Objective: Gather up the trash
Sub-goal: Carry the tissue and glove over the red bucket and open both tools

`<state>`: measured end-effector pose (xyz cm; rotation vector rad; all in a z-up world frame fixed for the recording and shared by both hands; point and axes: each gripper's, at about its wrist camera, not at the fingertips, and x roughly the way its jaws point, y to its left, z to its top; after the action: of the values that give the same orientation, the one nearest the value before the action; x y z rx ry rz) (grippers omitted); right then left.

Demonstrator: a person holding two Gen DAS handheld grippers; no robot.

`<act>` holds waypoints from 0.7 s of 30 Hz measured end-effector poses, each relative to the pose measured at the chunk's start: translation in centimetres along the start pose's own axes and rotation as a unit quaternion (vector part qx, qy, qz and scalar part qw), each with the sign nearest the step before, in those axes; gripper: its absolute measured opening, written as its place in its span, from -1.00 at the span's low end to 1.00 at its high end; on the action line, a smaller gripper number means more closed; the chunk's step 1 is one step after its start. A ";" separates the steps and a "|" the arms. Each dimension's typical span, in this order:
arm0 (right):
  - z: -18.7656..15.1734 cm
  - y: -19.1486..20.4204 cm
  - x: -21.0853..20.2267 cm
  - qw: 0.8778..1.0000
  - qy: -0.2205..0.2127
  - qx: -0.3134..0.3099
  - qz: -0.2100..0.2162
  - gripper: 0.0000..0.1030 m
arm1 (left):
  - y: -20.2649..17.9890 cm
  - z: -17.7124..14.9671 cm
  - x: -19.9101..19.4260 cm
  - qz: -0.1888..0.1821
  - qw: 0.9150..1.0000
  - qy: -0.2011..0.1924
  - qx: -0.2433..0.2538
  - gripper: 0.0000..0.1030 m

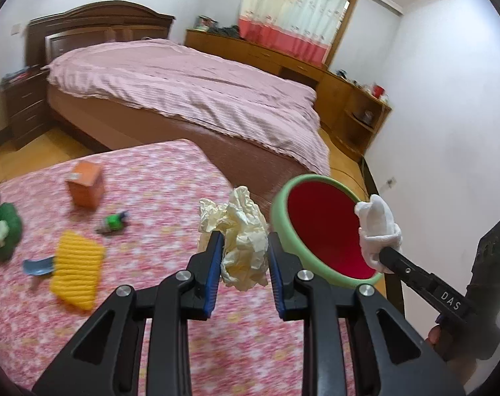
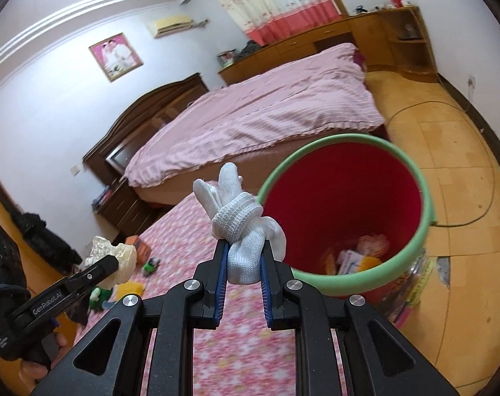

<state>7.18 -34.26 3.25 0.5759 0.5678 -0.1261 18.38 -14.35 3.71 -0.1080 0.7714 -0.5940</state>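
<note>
Two grippers carry trash toward a red bin beside a floral-covered table.

The left gripper [image 1: 245, 259], at lower centre of its view, clenches a crumpled cream paper wad [image 1: 240, 234]; the right gripper [image 2: 245, 264] grasps a knotted white glove [image 2: 241, 231] just left of the green-rimmed bin [image 2: 342, 198], which holds wrappers at its bottom. An orange box [image 1: 84, 186] sits at left.

left tongs [image 1: 245, 254] | black arms, blue pads, silver screws (right tongs [image 2: 245, 257] alike)
</note>
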 end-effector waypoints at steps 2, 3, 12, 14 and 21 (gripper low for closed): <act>0.2 -1.1 -0.1 1.000 -0.003 0.008 -0.005 -0.65 | -1.5 0.2 0.9 -0.011 1.000 0.005 0.011 -0.48; 0.3 -1.5 -0.1 1.000 -0.004 0.013 -0.007 -0.65 | -2.1 0.2 1.2 -0.014 1.000 0.006 0.016 -0.48; 0.9 -5.3 0.1 0.999 -0.008 0.046 -0.022 -0.65 | -7.1 0.3 5.8 -0.048 0.997 0.036 0.057 -0.48; 1.0 -6.0 0.2 0.998 -0.009 0.051 -0.027 -0.65 | -8.1 0.3 6.8 -0.054 0.995 0.044 0.066 -0.48; 1.3 -8.0 1.1 0.997 -0.001 0.067 -0.035 -0.64 | -10.4 0.0 9.5 -0.067 0.992 0.060 0.084 -0.49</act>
<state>6.57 -41.60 -0.32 0.6864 0.5804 -0.2318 18.89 -28.11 0.89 0.0324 0.8318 -0.7960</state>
